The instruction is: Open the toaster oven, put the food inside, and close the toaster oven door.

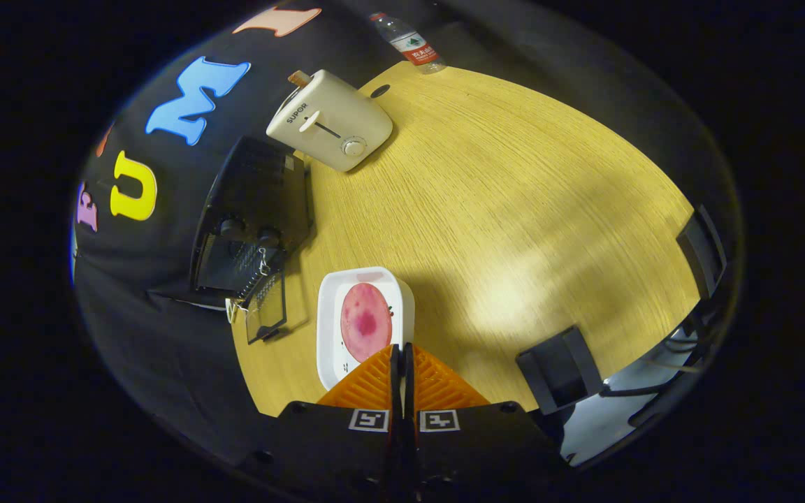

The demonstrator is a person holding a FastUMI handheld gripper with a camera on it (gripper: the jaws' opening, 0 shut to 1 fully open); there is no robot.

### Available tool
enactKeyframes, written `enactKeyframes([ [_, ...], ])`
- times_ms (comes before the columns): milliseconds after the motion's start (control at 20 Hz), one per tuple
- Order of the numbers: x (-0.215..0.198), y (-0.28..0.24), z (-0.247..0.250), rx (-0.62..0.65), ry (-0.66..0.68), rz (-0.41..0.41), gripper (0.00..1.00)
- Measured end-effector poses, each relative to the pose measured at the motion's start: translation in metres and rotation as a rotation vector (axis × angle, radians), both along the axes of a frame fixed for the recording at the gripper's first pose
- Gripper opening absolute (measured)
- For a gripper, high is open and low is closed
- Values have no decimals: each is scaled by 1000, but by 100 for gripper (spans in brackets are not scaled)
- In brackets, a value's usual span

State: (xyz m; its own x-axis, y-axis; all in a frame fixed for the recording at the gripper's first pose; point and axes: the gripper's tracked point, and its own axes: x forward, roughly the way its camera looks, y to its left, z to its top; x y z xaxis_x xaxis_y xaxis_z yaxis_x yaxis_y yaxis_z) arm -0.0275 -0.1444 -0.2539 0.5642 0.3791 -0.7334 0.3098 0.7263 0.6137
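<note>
Food [365, 321], a round pink slice, lay on a white tray [330, 356] in the lower middle of the frame. The slice was a bit longer than wide, and its long side ran away from the gripper [402, 360], toward the top of the frame. The gripper sat at the bottom middle of the frame with its two fingers pressed together and nothing between them. The fingertips [394, 351] came up just over the near rim of the tray, and the slice lay straight ahead of them, a little to the left.

The black toaster oven [252, 213] stood at the left of the frame, near the tray's far left corner, on the yellow wooden worktop [514, 209]. Its glass door [266, 311] hung down open toward the tray. So the first step looked done, and the food was not yet inside.

To pick up the slice, the fingers would likely have to spread first and then come down over it. After that, the food would have to go up and to the left into the oven.
</note>
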Motion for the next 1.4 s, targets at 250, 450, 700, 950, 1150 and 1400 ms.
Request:
enactKeyframes([
  [250,-15,18,26,41,-65,-47,2],
  [450,-15,43,54,102,-121,-62,2],
  [700,-10,89,93,189,-174,-39,2],
  [950,7,138,115,206,-201,34,2],
  [1150,28,177,112,220,-185,71,2],
  [1400,71,211,93,218,-161,59,2],
])
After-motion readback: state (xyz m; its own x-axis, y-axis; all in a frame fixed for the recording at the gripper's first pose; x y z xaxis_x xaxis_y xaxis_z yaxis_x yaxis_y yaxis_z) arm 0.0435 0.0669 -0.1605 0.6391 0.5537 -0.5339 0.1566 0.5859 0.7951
